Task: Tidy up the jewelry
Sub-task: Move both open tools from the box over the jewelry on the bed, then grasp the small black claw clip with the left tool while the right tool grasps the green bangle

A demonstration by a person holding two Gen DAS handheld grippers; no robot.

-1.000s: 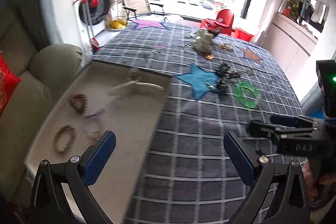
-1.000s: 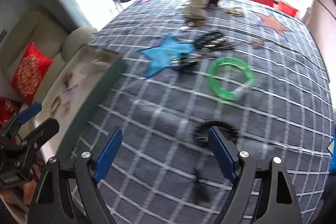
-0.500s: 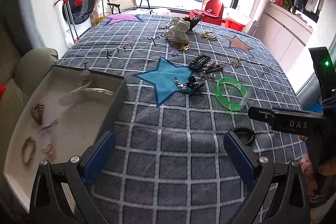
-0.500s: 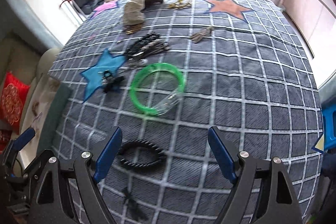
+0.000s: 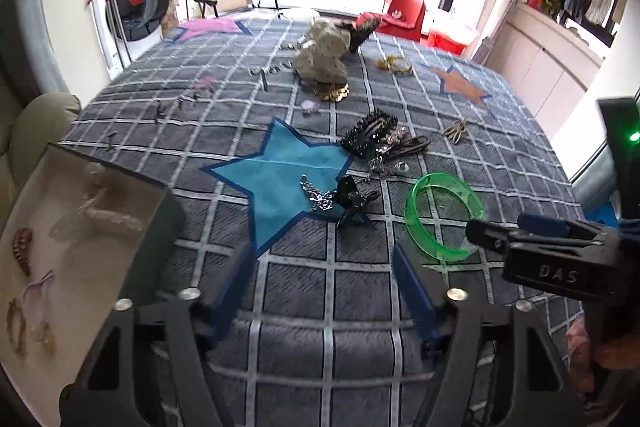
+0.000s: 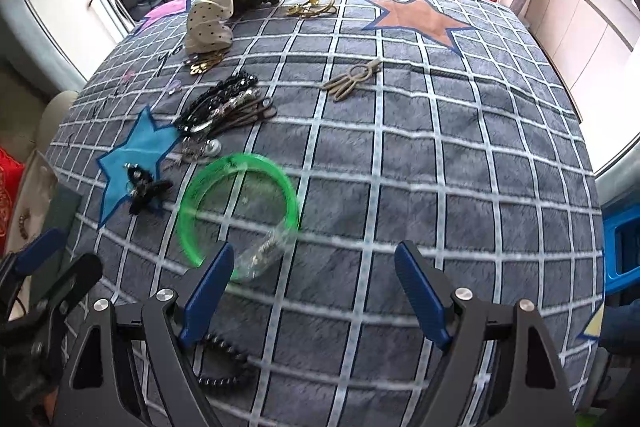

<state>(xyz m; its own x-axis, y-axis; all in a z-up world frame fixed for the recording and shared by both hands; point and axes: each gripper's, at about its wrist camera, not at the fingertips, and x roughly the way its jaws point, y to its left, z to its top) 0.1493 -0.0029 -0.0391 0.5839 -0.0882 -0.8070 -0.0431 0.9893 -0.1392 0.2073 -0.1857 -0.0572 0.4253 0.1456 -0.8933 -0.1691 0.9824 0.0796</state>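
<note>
Loose jewelry lies on a grey checked cloth [image 5: 332,287]. A green bangle [image 5: 442,215] lies just ahead of my open, empty right gripper [image 6: 314,273]; it also shows in the right wrist view [image 6: 240,203]. A black beaded bracelet [image 6: 220,359] lies under my right gripper's left finger. A black bow clip with a chain [image 5: 348,199] sits on the blue star [image 5: 280,179]. My left gripper [image 5: 324,287] is open and empty above bare cloth. A white tray [image 5: 80,287] at the left holds several bracelets.
Black beaded pieces [image 6: 224,107], a bronze clip [image 6: 352,79], a gold chain [image 6: 312,9] and a dotted scrunchie [image 6: 210,25] lie farther back. A sofa arm [image 5: 40,123] is left of the tray. The table edge drops off at the right.
Both grippers have moved forward over the cloth. The green bangle is nearer to my right gripper, and the black bracelet has passed under its left finger. The left jaws stand a little narrower.
</note>
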